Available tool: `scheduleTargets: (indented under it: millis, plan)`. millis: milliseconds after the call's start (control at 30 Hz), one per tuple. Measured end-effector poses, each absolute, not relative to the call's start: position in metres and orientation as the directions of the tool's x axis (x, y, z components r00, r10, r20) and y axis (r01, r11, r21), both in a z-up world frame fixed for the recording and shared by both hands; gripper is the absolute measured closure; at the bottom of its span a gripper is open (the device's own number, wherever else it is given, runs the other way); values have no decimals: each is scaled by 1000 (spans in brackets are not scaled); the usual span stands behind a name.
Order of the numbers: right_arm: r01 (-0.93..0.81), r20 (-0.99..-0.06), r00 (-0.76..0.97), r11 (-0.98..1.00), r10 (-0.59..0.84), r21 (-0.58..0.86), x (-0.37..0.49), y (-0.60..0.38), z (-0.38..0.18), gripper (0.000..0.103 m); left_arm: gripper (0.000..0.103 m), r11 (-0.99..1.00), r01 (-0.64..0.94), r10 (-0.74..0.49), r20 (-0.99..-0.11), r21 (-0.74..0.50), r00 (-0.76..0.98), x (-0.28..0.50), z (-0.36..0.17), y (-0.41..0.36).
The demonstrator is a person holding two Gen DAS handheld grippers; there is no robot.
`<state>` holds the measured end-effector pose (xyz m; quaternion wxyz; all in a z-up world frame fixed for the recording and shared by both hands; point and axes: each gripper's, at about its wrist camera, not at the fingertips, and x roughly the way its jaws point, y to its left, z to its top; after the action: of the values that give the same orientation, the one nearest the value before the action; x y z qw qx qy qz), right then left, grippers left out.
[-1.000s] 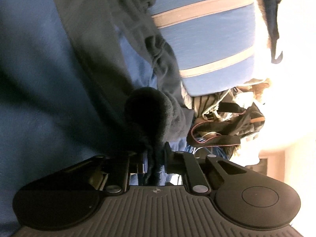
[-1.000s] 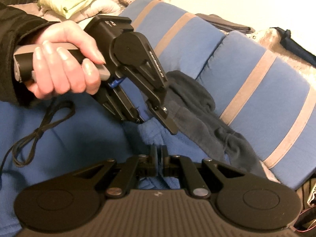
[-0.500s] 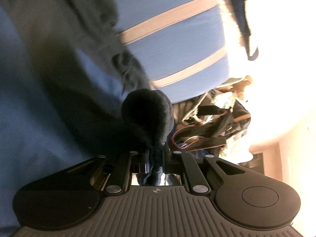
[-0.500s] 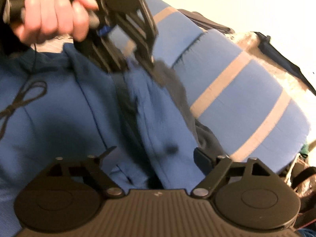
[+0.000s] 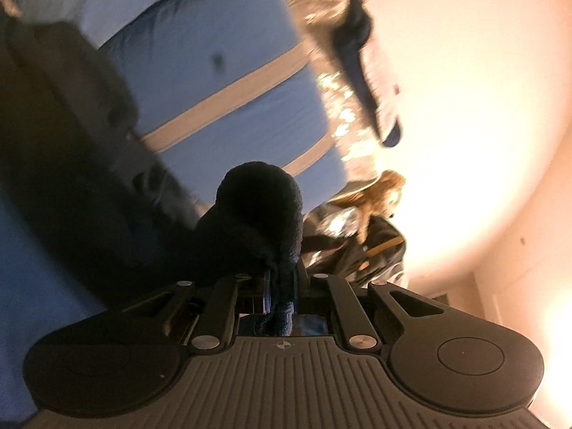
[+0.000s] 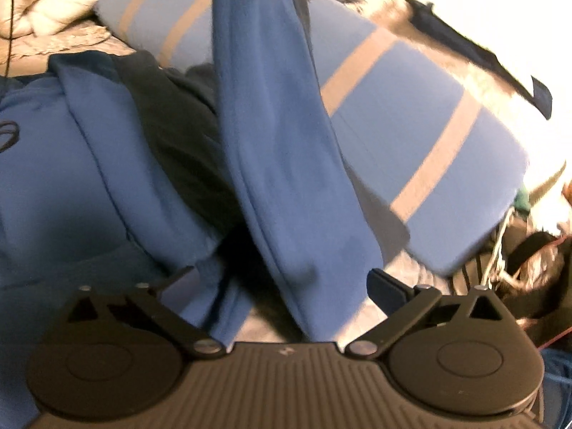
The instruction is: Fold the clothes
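Note:
A blue fleece garment (image 6: 71, 150) with a dark lining (image 6: 171, 136) lies spread on the bed. One blue sleeve (image 6: 279, 150) is lifted and hangs taut from above, down between the spread fingers of my right gripper (image 6: 282, 282), which is open and holds nothing. In the left wrist view my left gripper (image 5: 282, 286) is shut on the dark bunched cuff (image 5: 261, 207) of that garment, which bulges out in front of the jaws. The left gripper itself is out of the right wrist view.
Blue pillows with tan stripes (image 6: 411, 136) (image 5: 221, 82) lie behind the garment. Pale quilts (image 6: 46, 18) are heaped at the far left. A dark bag and tangled cables (image 6: 529, 261) (image 5: 361, 250) sit past the bed's right edge. A dark cloth (image 6: 482, 53) lies at the back.
My left gripper has risen with the cuff, pulling the sleeve up and out of the right wrist view. My right gripper went from shut to open and let go of the blue fabric.

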<state>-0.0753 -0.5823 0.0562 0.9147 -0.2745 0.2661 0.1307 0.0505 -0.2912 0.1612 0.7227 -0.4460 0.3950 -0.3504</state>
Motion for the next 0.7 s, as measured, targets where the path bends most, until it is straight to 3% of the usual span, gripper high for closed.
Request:
scheduleTargets:
  millis: [700]
  plan:
    - [-337,-615,785,885,76,-320,-57,-604,54,0,93,243,228,-807,-66,-943,587,65,257,-251]
